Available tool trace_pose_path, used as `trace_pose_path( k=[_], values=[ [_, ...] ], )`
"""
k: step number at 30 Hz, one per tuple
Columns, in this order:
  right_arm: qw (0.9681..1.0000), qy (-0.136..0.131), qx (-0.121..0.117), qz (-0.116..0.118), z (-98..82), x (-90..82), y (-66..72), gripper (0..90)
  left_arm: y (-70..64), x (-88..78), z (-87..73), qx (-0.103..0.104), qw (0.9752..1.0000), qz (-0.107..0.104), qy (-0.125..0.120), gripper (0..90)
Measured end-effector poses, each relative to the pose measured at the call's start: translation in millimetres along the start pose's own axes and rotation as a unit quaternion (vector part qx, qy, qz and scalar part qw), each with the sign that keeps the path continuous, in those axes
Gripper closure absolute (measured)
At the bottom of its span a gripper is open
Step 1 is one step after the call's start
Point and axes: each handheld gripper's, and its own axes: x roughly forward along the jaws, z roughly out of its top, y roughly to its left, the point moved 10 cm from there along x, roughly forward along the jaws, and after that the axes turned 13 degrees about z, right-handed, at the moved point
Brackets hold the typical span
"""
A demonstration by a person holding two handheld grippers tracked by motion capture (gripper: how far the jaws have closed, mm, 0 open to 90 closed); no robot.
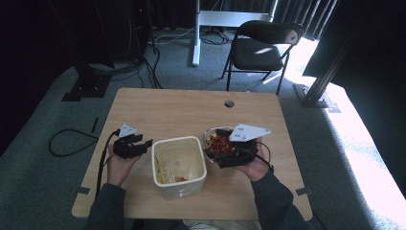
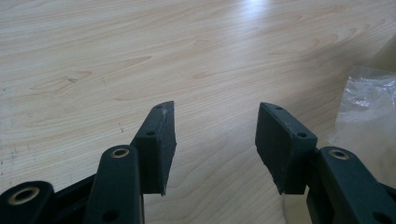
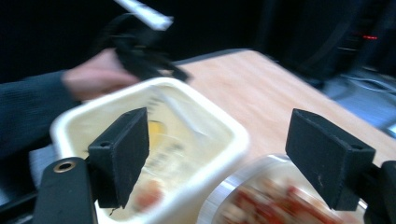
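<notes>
Black foam-padded right tongs (image 3: 217,158) are wide open, nothing between the pads, hanging over the near rim of a small clear plastic bowl of red chopped food (image 1: 218,142). In the right gripper view the bowl (image 3: 275,196) sits low between the jaws, blurred, so I can't tell whether a pad touches the rim. Left tongs (image 2: 215,140) are also wide open and empty, over bare wood, with a crinkled clear plastic wrap (image 2: 369,107) off to their right.

Bowl sits just right of a cream square plastic tub (image 1: 178,165), nearly touching it; the tub is mostly empty, with a smear and a few scraps inside. My read: the step in hand is gripping the bowl to tip its contents into the tub.

To do it well: one pad inside the rim, one outside, on the side away from the tub. Squeeze lightly, since thin plastic will flex. Lift level, then tip over the tub's near wall. The left tongs could steady the tub's left wall.

Room: the light wooden table (image 1: 182,108) is open behind both containers, and the near edge is close to the tub. The right edge is well clear of the bowl. A black folding chair (image 1: 261,48) stands beyond the table, out of the way.
</notes>
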Motion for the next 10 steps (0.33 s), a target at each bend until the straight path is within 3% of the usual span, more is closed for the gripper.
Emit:
trace_pose_path(
  k=[2, 5, 8, 10],
  values=[
    [0.9993, -0.003, 0.002, -0.038, -5.6, -15.4, -15.7, 22.3, -0.3, 0.2, -0.1, 0.001, 1.0, 0.0, 0.0, 48.8],
    [0.9947, -0.014, 0.016, -0.101, -16.3, -44.7, -45.1, 23.8, -0.3, 0.9, -0.4, 0.0, 1.0, 0.0, 0.001, 48.8],
    [0.9847, -0.031, 0.056, -0.162, -32.3, -74.2, -78.8, 24.5, -1.1, 1.6, -1.2, -0.001, 1.0, -0.001, 0.002, 48.8],
    [0.9745, -0.025, 0.084, -0.207, -51.3, -87.3, -103.4, 24.5, -1.8, 2.3, -1.3, -0.001, 1.0, -0.001, 0.002, 48.8]
  ],
)
